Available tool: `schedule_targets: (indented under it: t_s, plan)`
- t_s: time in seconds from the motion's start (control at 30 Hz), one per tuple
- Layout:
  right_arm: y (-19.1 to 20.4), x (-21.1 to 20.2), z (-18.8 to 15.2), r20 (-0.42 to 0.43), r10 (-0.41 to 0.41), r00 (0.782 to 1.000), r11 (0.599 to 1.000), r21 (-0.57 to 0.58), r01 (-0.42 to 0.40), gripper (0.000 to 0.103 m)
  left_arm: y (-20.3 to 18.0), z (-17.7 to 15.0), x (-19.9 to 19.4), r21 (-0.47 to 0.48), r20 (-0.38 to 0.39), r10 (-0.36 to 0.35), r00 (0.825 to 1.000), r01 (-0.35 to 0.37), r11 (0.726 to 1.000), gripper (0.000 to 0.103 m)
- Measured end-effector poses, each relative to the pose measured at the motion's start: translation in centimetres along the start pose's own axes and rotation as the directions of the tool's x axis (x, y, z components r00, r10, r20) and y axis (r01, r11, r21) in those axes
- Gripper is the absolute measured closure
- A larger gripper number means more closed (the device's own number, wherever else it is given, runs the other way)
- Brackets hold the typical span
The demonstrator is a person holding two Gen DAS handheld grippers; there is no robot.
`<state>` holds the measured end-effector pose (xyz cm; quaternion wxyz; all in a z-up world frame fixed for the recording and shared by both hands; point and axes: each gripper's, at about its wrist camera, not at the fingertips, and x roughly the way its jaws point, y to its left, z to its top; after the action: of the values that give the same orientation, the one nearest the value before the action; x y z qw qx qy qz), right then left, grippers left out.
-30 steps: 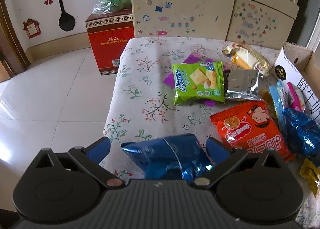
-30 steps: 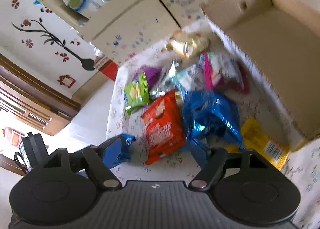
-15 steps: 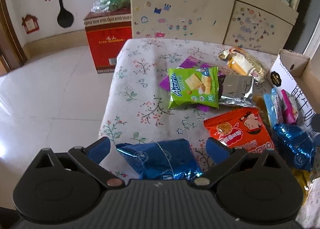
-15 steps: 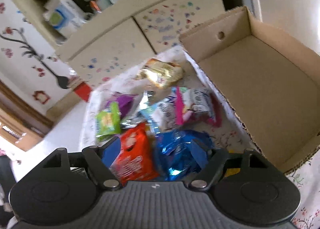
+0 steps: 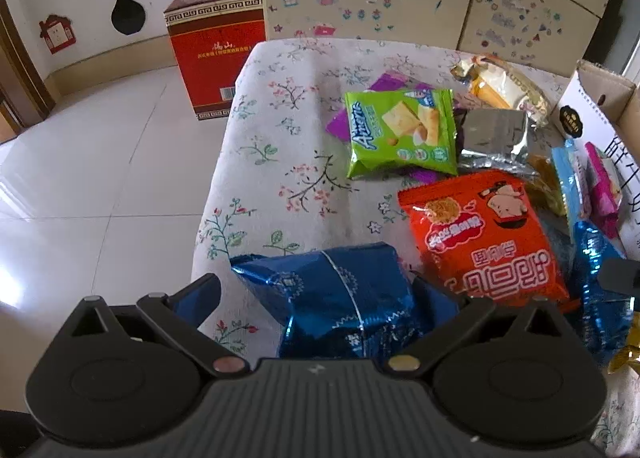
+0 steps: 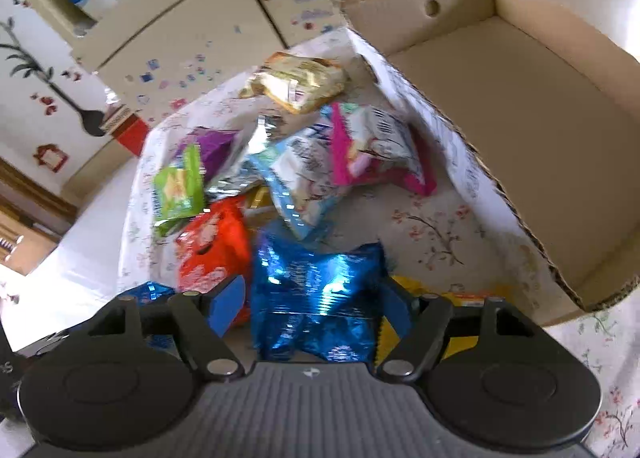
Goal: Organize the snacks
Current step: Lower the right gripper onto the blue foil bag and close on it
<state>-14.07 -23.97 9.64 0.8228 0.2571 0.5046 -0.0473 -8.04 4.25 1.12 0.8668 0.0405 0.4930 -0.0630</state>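
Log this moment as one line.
left claw: open around shiny blue foil packet | right claw: closing around second blue foil packet | cardboard box: empty

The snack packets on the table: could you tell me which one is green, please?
The green packet showing wafer biscuits; it lies on a purple packet, left of the silver one.

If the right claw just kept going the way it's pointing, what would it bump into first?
Most likely the blue foil packet lying between the right claw's open fingers, which have just been closing; depth is hard to judge.
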Motion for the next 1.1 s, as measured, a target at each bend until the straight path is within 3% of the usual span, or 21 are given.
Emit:
schedule_targets:
  t_s: [0.17,0.3,0.6,0.73,0.83,0.97,1.1]
  plan:
    - [0.2,1.0,-0.5,-0.035,-0.024,0.999,1.0,0.011,0.024,0.021,-0.4,-0.4,1.3,0.012,-0.028,0.019,0.999,-0.018,1.0,0.0]
    - [0.8,1.6,-0.9,-0.041,-0.046,0.998,0.999,-0.018,0.045,0.018,0.0,-0.5,1.5,-0.032,-0.026,-0.002,1.0,0.001,0.999,0.0]
    - [0.8,2.0,-1.1,-0.059,-0.066,0.996,0.998,-0.018,0.065,0.018,0.2,-0.6,1.5,-0.029,-0.024,-0.015,1.0,0.014,0.999,0.0]
    - [1.0,2.0,-1.2,-0.061,-0.07,0.996,0.997,-0.038,0.068,0.024,0.1,-0.7,1.3,-0.011,-0.015,-0.017,1.0,0.017,1.0,0.0]
    - [1.3,1.9,-1.3,-0.052,-0.073,0.996,0.996,-0.061,0.069,0.029,-0.2,-0.9,0.9,0.004,0.003,-0.029,1.0,0.029,1.0,0.009]
    - [1.6,1.7,-1.5,-0.037,-0.075,0.997,0.994,-0.086,0.072,0.032,-1.2,-1.1,0.0,0.063,0.031,-0.057,0.998,0.055,0.996,0.034]
    - [1.8,1.3,-1.5,-0.01,-0.084,0.996,0.99,-0.112,0.082,0.033,-1.8,-1.4,-0.3,0.093,0.051,-0.048,0.998,0.043,0.995,0.037]
